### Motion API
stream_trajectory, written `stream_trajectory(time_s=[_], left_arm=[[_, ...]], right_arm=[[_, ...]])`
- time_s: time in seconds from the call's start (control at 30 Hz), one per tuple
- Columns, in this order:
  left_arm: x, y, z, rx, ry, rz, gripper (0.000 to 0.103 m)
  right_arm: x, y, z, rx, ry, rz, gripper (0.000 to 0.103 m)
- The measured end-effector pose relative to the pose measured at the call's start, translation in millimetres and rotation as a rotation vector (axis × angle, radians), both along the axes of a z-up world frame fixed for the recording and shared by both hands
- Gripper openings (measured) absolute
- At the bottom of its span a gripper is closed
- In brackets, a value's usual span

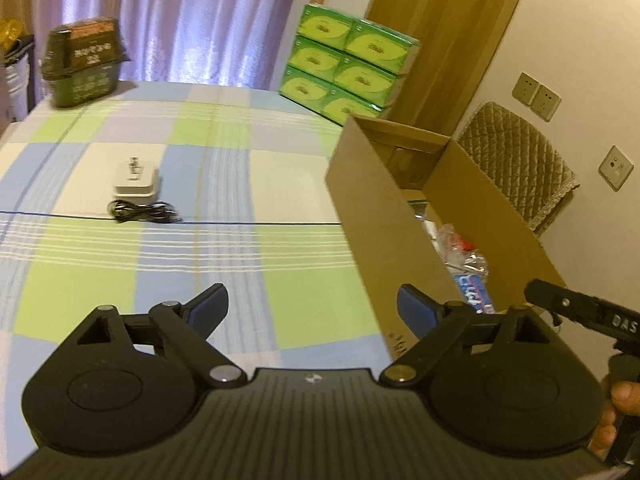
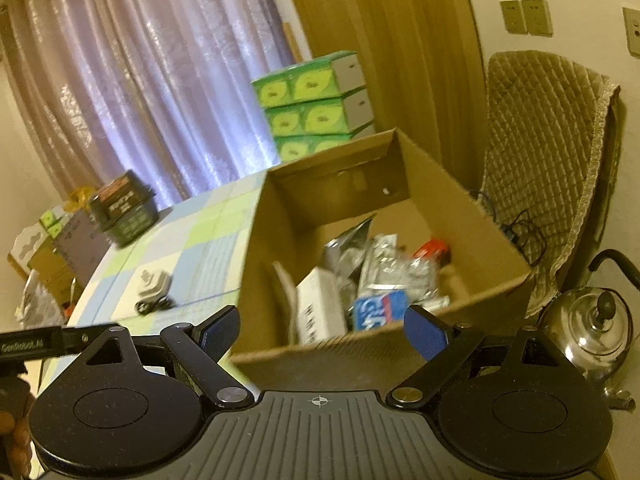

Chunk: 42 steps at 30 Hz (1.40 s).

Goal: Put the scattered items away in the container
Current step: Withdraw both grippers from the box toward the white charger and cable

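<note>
Left wrist view: the white charger (image 1: pixel 136 178) and black cable (image 1: pixel 144 214) lie ahead-left of the left gripper (image 1: pixel 312 308) (nearer one), cable crosswise. Both grippers gape wide, empty; the right gripper (image 2: pixel 322 330) faces the cardboard box (image 2: pixel 460 216).

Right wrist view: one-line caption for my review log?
Open right gripper empty above the cardboard box of packets; charger left on the tablecloth.
</note>
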State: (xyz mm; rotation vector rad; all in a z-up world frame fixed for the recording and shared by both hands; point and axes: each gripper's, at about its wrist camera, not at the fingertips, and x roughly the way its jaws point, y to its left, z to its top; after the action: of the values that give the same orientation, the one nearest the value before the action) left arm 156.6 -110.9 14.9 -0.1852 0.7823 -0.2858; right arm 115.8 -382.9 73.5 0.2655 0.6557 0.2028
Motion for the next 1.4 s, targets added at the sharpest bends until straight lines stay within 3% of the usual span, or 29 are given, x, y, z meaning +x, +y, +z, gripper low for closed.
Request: stream_trajectory(time_s=[0.23,0.67,1.07,1.4], left_arm=[[-26,39,0,0.037,-0.02,0.047,0.101],[-55,106,-16,0.106,-0.008,0.142,0.101],[-37,135,-27,0.152,-0.005,0.098,0.101],[3,153,-51,0.211,0.017,0.047,0.101]], right_arm=[[-18,38,2,0.003,0.009,0.069,0.094],[-24,115,-10,-0.045,0.057,0.254,0.094],[-5,160,-26,-0.13,0.089,0.368,0.094],[33,195,-41,-0.203,0.092,0.451,0.094]])
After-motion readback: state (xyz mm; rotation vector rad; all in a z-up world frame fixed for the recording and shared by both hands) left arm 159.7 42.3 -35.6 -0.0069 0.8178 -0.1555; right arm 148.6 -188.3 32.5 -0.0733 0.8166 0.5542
